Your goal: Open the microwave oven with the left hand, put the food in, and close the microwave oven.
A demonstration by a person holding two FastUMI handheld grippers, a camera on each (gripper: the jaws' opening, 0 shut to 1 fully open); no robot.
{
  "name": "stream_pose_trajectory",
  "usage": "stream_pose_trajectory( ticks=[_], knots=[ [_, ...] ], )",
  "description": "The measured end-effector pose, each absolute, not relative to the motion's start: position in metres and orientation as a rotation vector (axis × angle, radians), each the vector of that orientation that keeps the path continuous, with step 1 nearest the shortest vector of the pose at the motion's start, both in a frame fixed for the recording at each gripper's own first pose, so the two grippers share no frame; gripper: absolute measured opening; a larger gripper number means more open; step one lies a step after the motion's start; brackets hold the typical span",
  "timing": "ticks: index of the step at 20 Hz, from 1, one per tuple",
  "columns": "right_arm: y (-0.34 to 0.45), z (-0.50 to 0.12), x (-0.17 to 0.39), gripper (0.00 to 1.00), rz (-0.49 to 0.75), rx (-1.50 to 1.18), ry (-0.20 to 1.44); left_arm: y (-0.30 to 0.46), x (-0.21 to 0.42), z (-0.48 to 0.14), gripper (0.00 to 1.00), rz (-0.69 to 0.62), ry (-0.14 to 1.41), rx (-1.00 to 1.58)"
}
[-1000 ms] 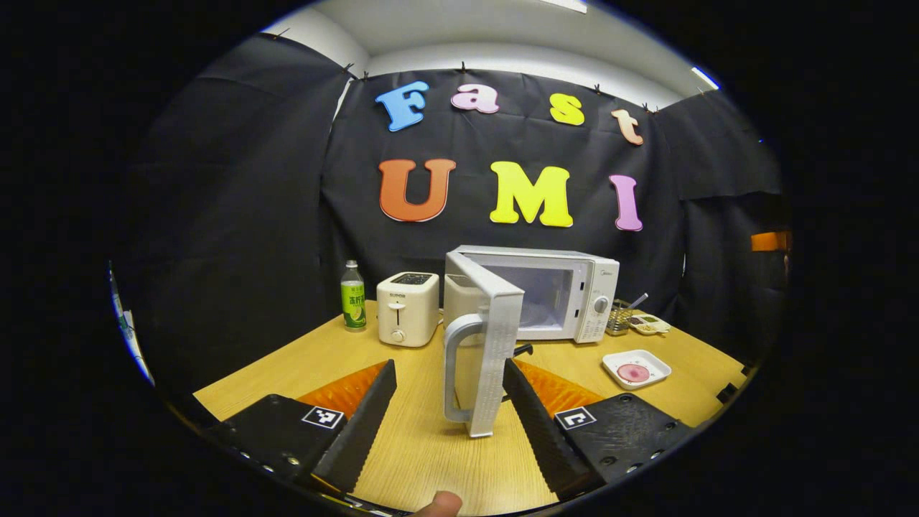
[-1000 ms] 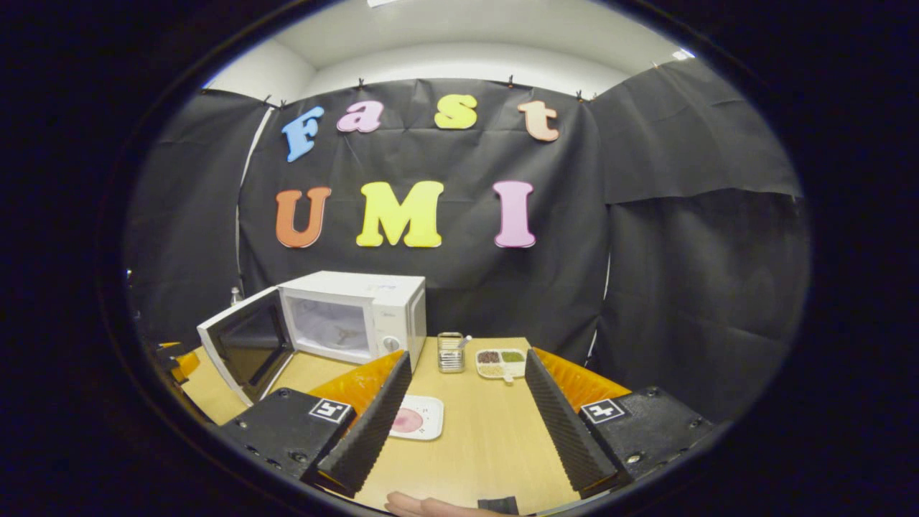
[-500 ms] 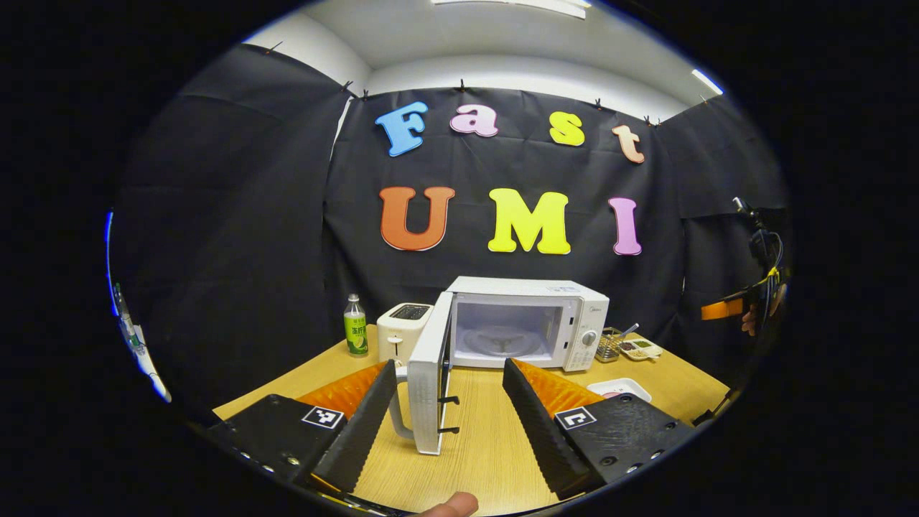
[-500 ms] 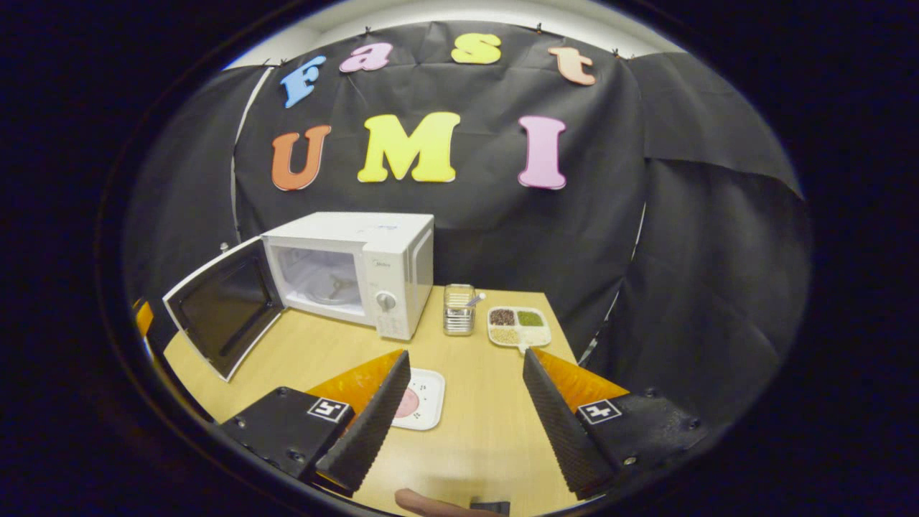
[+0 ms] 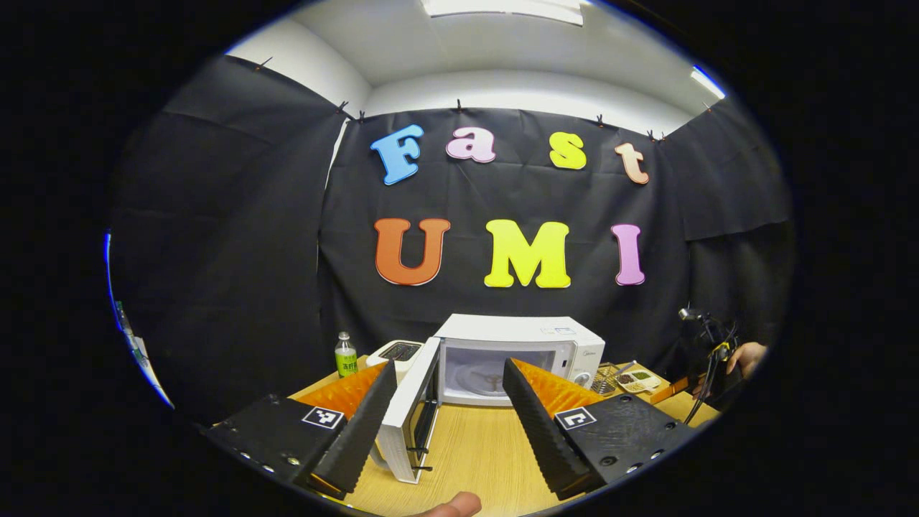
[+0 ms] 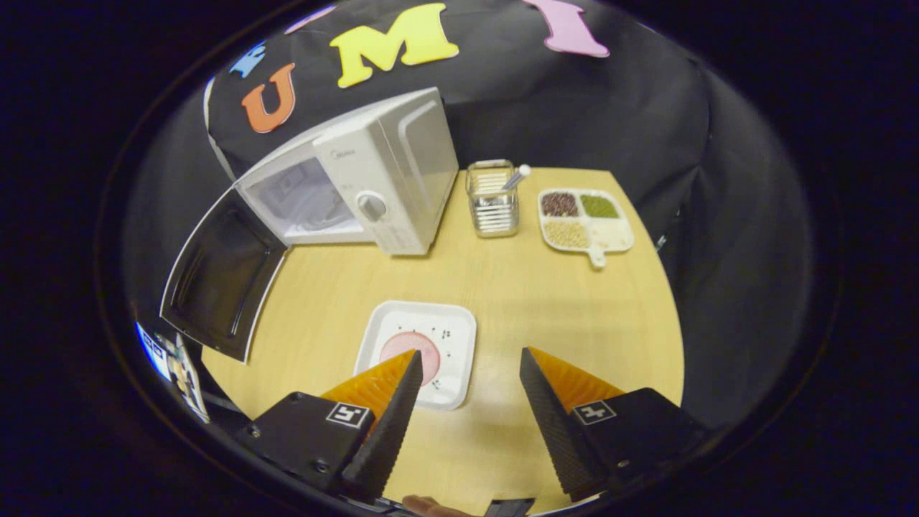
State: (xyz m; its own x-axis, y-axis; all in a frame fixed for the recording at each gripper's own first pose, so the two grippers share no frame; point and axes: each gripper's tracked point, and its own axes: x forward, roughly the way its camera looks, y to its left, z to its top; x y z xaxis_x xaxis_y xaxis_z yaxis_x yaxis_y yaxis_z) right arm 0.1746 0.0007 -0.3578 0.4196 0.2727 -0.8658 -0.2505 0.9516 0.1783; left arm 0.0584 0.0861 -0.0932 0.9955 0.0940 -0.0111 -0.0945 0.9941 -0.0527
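**Microwave door open, food plate on table below right gripper**

Microwave (image 6: 359,190) sits at the back of the table (image 6: 574,316), door (image 6: 222,276) swung wide to its left. One white square plate (image 6: 420,352) with one pink round of food (image 6: 411,350) lies in front, well apart from the oven. Right gripper (image 6: 470,424) hovers over the plate's near edge, fingers spread, nothing between them. Left gripper (image 5: 449,424) also spread, holding nothing, facing the open door (image 5: 409,424).

Clutter right of the microwave: one metal utensil holder (image 6: 492,198), one four-compartment tray (image 6: 585,219). On its other side: one toaster (image 5: 396,353), one green bottle (image 5: 345,355). Nothing lies between plate and cavity.
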Motion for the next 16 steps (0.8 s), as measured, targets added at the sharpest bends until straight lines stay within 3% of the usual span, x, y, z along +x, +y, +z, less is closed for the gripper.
stream_pose_trajectory(
  ticks=[7, 8, 9, 13, 16],
  knots=[
    [0.014, -0.421, 0.181, 0.75, 0.368, 0.132, 1.303, 0.066, 0.063, -0.073, 0.91, 0.091, -0.004, -0.003],
    [0.018, -0.427, 0.181, 0.56, 0.375, 0.165, 1.337, 0.064, 0.062, -0.072, 0.91, 0.091, -0.010, 0.012],
    [0.019, -0.434, 0.181, 0.64, 0.378, 0.184, 1.364, 0.062, 0.063, -0.072, 0.91, 0.089, -0.015, 0.026],
    [0.021, -0.448, 0.178, 0.49, 0.412, 0.184, 1.448, 0.048, 0.059, -0.072, 0.91, 0.050, -0.011, 0.021],
    [0.027, -0.454, 0.174, 0.32, 0.459, 0.194, 1.498, 0.051, 0.060, -0.072, 0.92, 0.058, -0.015, 0.029]
  ],
)
